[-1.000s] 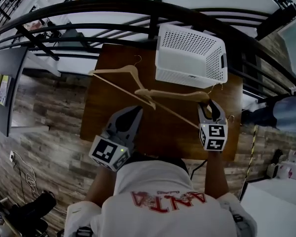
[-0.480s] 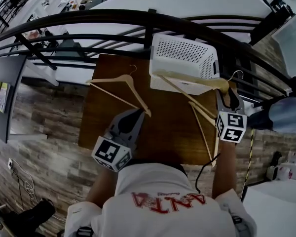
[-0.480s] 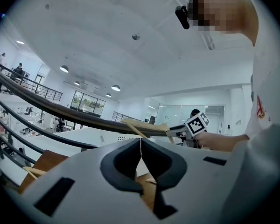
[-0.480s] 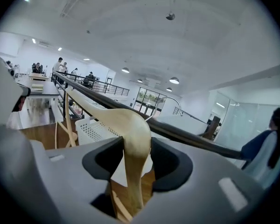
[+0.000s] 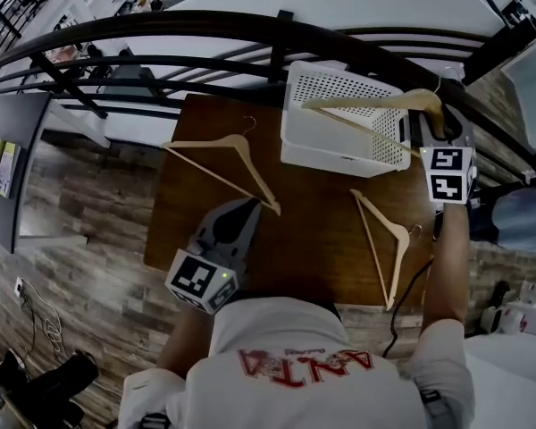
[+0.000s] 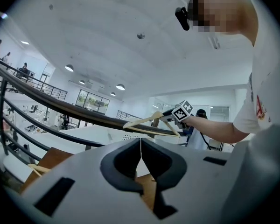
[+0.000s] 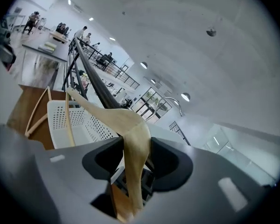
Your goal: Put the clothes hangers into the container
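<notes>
1 wooden hanger (image 5: 384, 102) over the white container (image 5: 339, 155), 2 hangers (image 5: 255, 172) (image 5: 380, 213) flat beside it

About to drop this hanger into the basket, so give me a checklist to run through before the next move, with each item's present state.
1. Grip: the right gripper clamps the held hanger on its wood. Ok.
2. Position: in the head view the held hanger shows over the white basket's open top. Ok.
3. Its height above the rim: cannot tell.
4. Basket room: no hanger inside. Ok.
5. The left gripper is shut, empty and away from the basket. Ok.
6. The left table hanger and right table hanger lie apart from the held one. Ok.
</notes>
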Demonstrator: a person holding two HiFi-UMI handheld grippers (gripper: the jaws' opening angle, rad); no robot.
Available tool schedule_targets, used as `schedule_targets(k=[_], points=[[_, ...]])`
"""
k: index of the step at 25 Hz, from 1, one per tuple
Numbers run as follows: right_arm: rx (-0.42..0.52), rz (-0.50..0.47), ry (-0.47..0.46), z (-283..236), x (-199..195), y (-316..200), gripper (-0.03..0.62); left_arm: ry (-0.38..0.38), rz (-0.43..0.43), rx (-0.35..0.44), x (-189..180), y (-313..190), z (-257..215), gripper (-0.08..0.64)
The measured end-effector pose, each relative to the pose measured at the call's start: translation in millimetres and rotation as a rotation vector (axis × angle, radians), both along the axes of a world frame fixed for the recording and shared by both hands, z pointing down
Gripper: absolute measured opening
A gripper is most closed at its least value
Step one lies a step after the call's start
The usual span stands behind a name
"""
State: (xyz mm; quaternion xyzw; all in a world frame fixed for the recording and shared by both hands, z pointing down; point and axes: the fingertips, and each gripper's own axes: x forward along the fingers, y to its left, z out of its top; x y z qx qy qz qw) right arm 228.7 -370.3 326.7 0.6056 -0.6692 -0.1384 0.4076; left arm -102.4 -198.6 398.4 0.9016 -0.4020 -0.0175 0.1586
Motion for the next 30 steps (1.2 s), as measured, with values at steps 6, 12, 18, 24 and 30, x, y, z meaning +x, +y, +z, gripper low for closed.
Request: schedule_targets(k=[6, 12, 18, 24, 30], points=[[-0.128, -0.088, 0.185, 49, -24, -45, 0.181, 0.001, -0.025, -0.022, -9, -13, 8, 0.011], [-0.243, -0.172, 0.343, 108, -40, -79, 0.183, -0.016, -0.037, -0.074, -18, -19, 30, 0.011], [-0.344, -0.259, 0.415, 163, -62, -102, 0.183, 0.035, -0.077, -0.115, -30, -27, 41, 0.011], [-0.423, -0.321, 0.488, 202, -67, -112, 0.184, 0.042, -0.078, -0.124, -27, -29, 45, 0.011], [-0.463, -0.324, 0.575, 214, -73, -116, 0.187, 0.065, -0.114, -0.135, -41, -29, 54, 0.011]])
